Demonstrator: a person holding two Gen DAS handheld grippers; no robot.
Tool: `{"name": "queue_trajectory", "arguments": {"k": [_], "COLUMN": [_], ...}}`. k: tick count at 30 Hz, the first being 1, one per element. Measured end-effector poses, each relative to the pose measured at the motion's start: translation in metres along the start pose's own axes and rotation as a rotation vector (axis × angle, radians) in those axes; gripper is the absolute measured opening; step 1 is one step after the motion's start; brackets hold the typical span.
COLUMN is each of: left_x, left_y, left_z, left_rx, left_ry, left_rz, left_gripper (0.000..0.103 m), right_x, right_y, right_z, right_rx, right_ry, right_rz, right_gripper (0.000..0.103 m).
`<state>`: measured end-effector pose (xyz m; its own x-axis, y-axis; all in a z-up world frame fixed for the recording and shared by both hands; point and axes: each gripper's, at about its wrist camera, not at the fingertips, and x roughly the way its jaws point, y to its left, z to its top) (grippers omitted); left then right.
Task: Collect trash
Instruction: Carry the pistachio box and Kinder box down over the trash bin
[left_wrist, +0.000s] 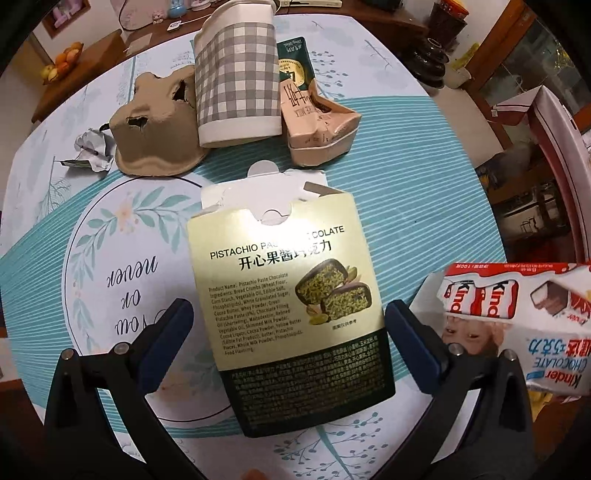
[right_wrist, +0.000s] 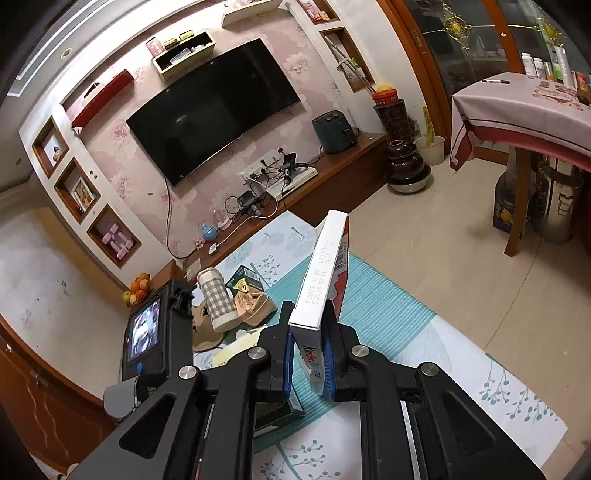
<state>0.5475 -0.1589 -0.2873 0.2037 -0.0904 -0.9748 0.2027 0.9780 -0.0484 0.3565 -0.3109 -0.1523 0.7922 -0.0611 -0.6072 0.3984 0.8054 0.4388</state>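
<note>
A gold and dark green pistachio chocolate box (left_wrist: 291, 295) lies flat on the table with its top flap torn open. My left gripper (left_wrist: 291, 332) points down over it and stands open. Its blue pads (left_wrist: 173, 332) sit on either side of the box without pressing it. My right gripper (right_wrist: 308, 354) is shut on a white and red Kinder chocolate box (right_wrist: 321, 280) and holds it on edge above the table. That Kinder box (left_wrist: 517, 314) also shows at the right of the left wrist view.
Behind the pistachio box lie a checked paper cup (left_wrist: 236, 88) on its side, a brown pulp cup holder (left_wrist: 155, 125), a crushed tan milk carton (left_wrist: 317, 125), a green packet (left_wrist: 295, 59) and a crumpled wrapper (left_wrist: 90, 151). The round table (left_wrist: 424, 206) has a teal and floral cloth.
</note>
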Motion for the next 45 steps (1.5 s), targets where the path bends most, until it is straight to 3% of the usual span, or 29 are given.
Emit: {"name": "queue_trajectory", "arguments": {"k": [6,8,9,10,13,15,17,18,19,23,30,36,45], "left_x": [-0.002,-0.012,-0.020,-0.026,-0.029,-0.025,-0.025,-0.022,-0.020,-0.014,-0.009,0.012,-0.012], "left_y": [0.001,0.011,0.013,0.017,0.020,0.023,0.026,0.025,0.026,0.022,-0.001,-0.017,-0.016], "left_z": [-0.004,-0.010,-0.012,-0.012,-0.016,-0.020,-0.021,-0.022,-0.023,-0.029,-0.022,-0.016,-0.053], "left_rx": [-0.019,-0.032,-0.032,-0.025,-0.013,-0.030,-0.050,-0.058,-0.069,-0.081,-0.024,-0.006,0.036], "left_ry": [-0.012,-0.046,-0.084,-0.090,-0.074,-0.046,-0.035,-0.012,0.001,0.032,0.025,0.064,-0.029], "left_rz": [-0.042,-0.061,-0.070,-0.075,-0.075,-0.099,-0.085,-0.089,-0.098,-0.098,0.015,0.047,0.048], "left_gripper": [0.092,0.075,0.051,0.040,0.028,0.029,0.046,0.067,0.076,0.081,0.095,0.092,0.090], "right_x": [0.000,-0.003,-0.004,-0.007,-0.013,-0.019,-0.024,-0.026,-0.027,-0.030,-0.037,-0.048,-0.067], "right_y": [0.001,0.001,-0.001,0.000,-0.003,-0.005,-0.008,-0.010,-0.012,-0.012,-0.021,-0.036,-0.052], "right_z": [0.003,0.003,0.002,0.003,0.000,-0.002,-0.004,-0.005,-0.005,-0.010,-0.025,-0.029,-0.027], "right_rx": [0.001,0.005,0.006,0.007,-0.001,-0.010,-0.006,0.001,0.013,0.044,0.079,0.121,0.125], "right_ry": [0.015,0.017,0.019,0.020,0.025,0.026,0.027,0.028,0.035,0.057,0.063,0.057,0.051], "right_rz": [0.012,0.016,0.020,0.023,0.034,0.042,0.051,0.061,0.075,0.114,0.113,0.118,0.120], "right_gripper": [0.013,0.013,0.013,0.013,0.013,0.013,0.013,0.013,0.013,0.013,0.013,0.013,0.013]}}
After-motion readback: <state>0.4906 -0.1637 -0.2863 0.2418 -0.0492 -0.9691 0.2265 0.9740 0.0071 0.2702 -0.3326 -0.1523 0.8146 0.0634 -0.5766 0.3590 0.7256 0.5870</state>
